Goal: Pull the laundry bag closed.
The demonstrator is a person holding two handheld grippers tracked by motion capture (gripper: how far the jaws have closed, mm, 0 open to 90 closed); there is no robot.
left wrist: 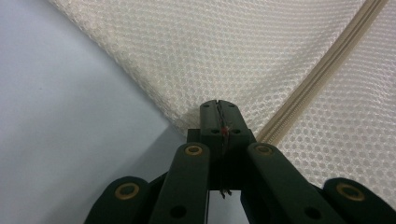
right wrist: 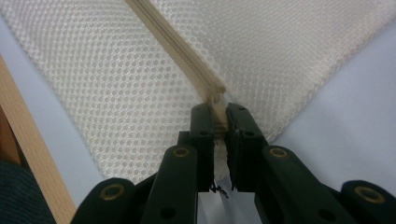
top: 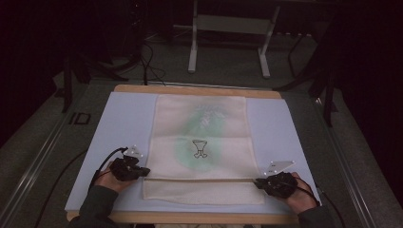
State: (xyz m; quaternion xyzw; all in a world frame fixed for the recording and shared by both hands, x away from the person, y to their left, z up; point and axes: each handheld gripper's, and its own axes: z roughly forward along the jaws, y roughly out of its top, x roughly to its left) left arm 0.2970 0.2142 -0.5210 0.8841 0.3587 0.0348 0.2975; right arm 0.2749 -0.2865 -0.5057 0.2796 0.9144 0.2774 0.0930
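Mesh bag (top: 202, 142) edges pinched in each closed hand-held gripper: left (left wrist: 218, 108), right (right wrist: 219, 116).

My left hand-held gripper (top: 142, 171), at about seven o'clock in the high view, is a matte black linkage body topped by a pale grey three-cornered plate (top: 133, 152) with small white dots. A black cable (top: 107, 160) loops off its back over my dark teal knitted sleeve (top: 97, 204). My right hand-held gripper (top: 259, 182), at five o'clock, wears the same grey plate (top: 279, 166). Up close, each has two black link arms studded with brass-ringed pivots (left wrist: 193, 150) and dark recessed screw holes (right wrist: 201, 133).
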